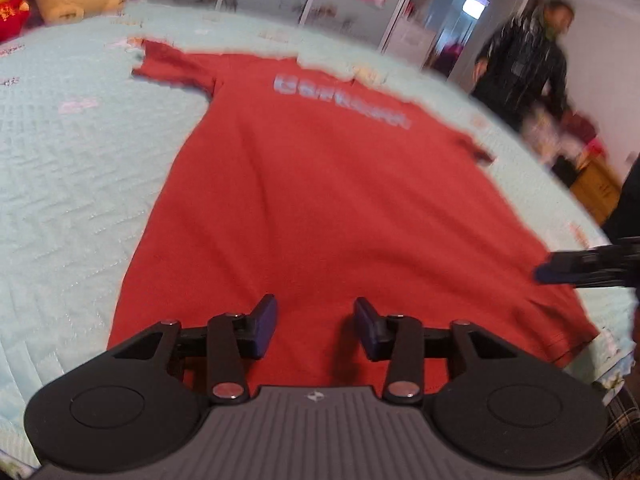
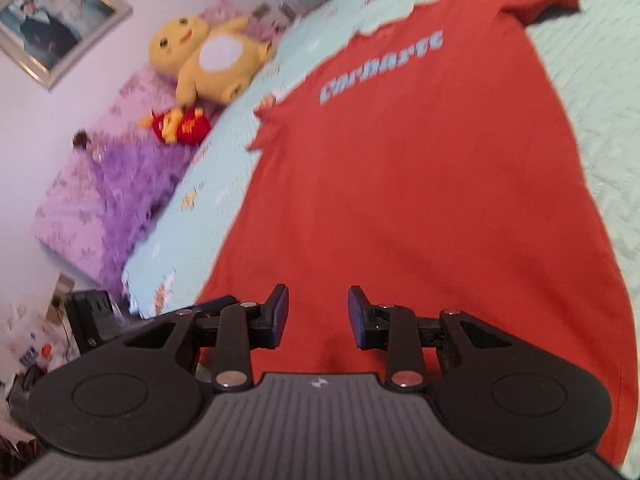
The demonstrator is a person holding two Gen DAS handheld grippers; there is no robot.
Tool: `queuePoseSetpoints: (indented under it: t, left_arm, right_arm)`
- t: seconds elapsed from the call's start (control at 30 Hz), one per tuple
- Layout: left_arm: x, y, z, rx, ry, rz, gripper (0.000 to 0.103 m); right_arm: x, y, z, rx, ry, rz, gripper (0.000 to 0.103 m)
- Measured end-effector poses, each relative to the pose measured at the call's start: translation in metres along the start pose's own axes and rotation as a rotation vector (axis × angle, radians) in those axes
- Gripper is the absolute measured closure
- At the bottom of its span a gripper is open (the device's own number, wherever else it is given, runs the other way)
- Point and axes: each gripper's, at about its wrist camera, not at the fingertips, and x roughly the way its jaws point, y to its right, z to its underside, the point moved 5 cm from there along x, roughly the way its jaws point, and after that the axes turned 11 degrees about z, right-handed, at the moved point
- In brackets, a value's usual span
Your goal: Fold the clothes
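A red T-shirt [image 1: 320,184] with pale blue lettering lies spread flat on a light green quilted bed [image 1: 72,152], hem toward me and collar far away. My left gripper [image 1: 316,328] hovers over the hem area, open, with only red cloth showing behind the gap. In the left wrist view the right gripper's fingertips [image 1: 560,270] reach in from the right, over the shirt's right hem corner. The right wrist view shows the same T-shirt [image 2: 420,168] lengthwise. My right gripper [image 2: 318,318] is open above its lower part with nothing between the pads.
A yellow plush toy [image 2: 204,60] and a small red toy [image 2: 182,126] sit at the head of the bed beside a purple pillow [image 2: 116,196]. A person in dark clothes [image 1: 524,68] stands beyond the bed's far right. A framed picture [image 2: 52,28] hangs on the wall.
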Motion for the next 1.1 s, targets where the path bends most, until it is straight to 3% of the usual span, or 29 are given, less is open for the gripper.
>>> queuePoseSetpoints:
  t: [0.13, 0.17, 0.2, 0.3, 0.4, 0.53, 0.63, 0.7, 0.8, 0.87, 0.93, 1.0, 1.03, 1.1]
  left_arm:
    - [-0.002, -0.011, -0.005, -0.097, 0.006, 0.039, 0.055]
    - [-0.002, -0.010, -0.006, -0.092, 0.001, 0.035, 0.055]
    - [-0.002, -0.009, -0.008, -0.085, -0.004, 0.030, 0.055]
    - [-0.003, 0.001, -0.011, -0.049, -0.040, -0.015, 0.055]
    - [-0.010, 0.006, -0.019, -0.075, -0.063, -0.001, 0.057]
    - [-0.024, 0.028, -0.053, -0.092, 0.031, 0.160, 0.051]
    - [-0.002, 0.034, -0.072, -0.052, 0.001, 0.188, 0.040]
    - [0.021, 0.027, -0.079, -0.058, -0.065, 0.199, 0.040]
    - [0.054, 0.001, -0.084, -0.071, -0.140, 0.208, 0.040]
    - [0.071, -0.019, -0.086, -0.117, -0.171, 0.199, 0.041]
    - [0.072, -0.031, -0.091, -0.163, -0.142, 0.202, 0.042]
    - [0.073, -0.043, -0.096, -0.210, -0.112, 0.206, 0.042]
    - [0.073, -0.048, -0.099, -0.230, -0.097, 0.206, 0.042]
    - [0.067, -0.044, -0.107, -0.231, -0.062, 0.217, 0.042]
  right_arm:
    - [0.010, 0.054, -0.011, 0.081, -0.028, 0.032, 0.073]
    - [0.004, 0.075, -0.015, 0.115, -0.006, 0.068, 0.099]
    - [-0.006, 0.096, -0.017, 0.159, 0.022, 0.109, 0.103]
    - [-0.041, 0.135, -0.018, 0.314, 0.124, 0.133, 0.103]
    - [-0.047, 0.123, -0.021, 0.301, 0.143, 0.081, 0.093]
    - [-0.013, 0.062, -0.035, 0.158, 0.021, -0.115, 0.081]
    - [0.021, 0.017, -0.039, 0.020, -0.132, -0.257, 0.069]
    - [0.043, -0.001, -0.039, -0.090, -0.237, -0.300, 0.069]
    - [0.069, 0.006, -0.053, -0.211, -0.358, -0.270, 0.069]
    - [0.081, 0.029, -0.078, -0.184, -0.388, -0.283, 0.081]
    - [0.085, 0.059, -0.117, -0.126, -0.303, -0.240, 0.087]
    - [0.085, 0.102, -0.160, -0.010, -0.151, -0.116, 0.103]
    - [0.083, 0.118, -0.174, 0.056, -0.088, -0.063, 0.103]
    - [0.073, 0.119, -0.180, 0.096, 0.008, -0.055, 0.098]
